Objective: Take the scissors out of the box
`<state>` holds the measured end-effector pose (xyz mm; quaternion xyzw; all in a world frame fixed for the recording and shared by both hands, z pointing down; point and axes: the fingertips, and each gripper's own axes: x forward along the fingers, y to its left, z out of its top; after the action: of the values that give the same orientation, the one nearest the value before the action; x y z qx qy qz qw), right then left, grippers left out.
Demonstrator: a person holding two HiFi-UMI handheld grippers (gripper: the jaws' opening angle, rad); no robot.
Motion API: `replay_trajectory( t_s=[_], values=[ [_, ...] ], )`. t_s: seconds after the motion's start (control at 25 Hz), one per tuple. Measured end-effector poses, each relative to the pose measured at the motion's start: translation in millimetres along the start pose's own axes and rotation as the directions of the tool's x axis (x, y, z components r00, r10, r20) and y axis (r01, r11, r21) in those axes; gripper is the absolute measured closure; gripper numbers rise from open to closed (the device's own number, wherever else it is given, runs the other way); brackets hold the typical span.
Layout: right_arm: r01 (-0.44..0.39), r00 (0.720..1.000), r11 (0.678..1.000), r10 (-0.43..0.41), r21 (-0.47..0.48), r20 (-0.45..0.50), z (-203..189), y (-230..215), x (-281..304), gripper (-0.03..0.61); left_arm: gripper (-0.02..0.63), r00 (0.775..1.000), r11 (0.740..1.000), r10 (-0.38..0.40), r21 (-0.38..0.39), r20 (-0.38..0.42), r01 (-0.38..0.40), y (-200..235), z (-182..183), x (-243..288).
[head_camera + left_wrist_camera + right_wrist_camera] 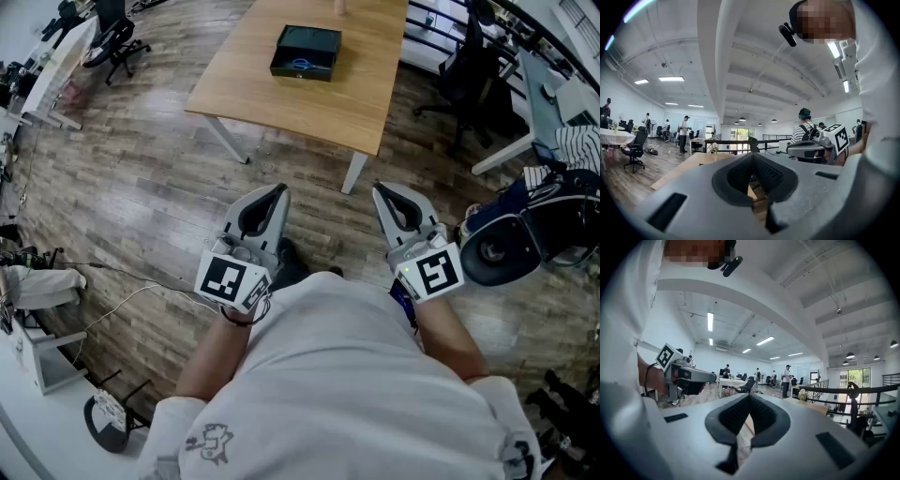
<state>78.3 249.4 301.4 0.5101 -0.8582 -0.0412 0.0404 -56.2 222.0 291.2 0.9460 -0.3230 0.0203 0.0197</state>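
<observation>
A dark box sits on a light wooden table far ahead in the head view, with blue-handled scissors lying inside it. I hold both grippers level in front of my body, well short of the table. My left gripper is shut with nothing in it; its jaw tips meet. My right gripper is also shut and empty, tips together. Each gripper view shows the other gripper from the side, plus the far end of the table.
Wooden floor lies between me and the table. A black office chair stands right of the table, and a white desk with bags is further right. Another chair and desks stand at far left. Cables run over the floor on my left.
</observation>
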Motion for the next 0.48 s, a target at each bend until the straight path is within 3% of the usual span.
replay_trajectory(
  t_s=[0.48],
  values=[
    [0.001, 1.0, 1.0, -0.001, -0.006, -0.009, -1.2, -4.4, 1.9, 0.575, 0.609, 1.0, 1.0, -0.001, -0.004, -0.001, 0.001, 2.1, 0.3, 2.5]
  ],
)
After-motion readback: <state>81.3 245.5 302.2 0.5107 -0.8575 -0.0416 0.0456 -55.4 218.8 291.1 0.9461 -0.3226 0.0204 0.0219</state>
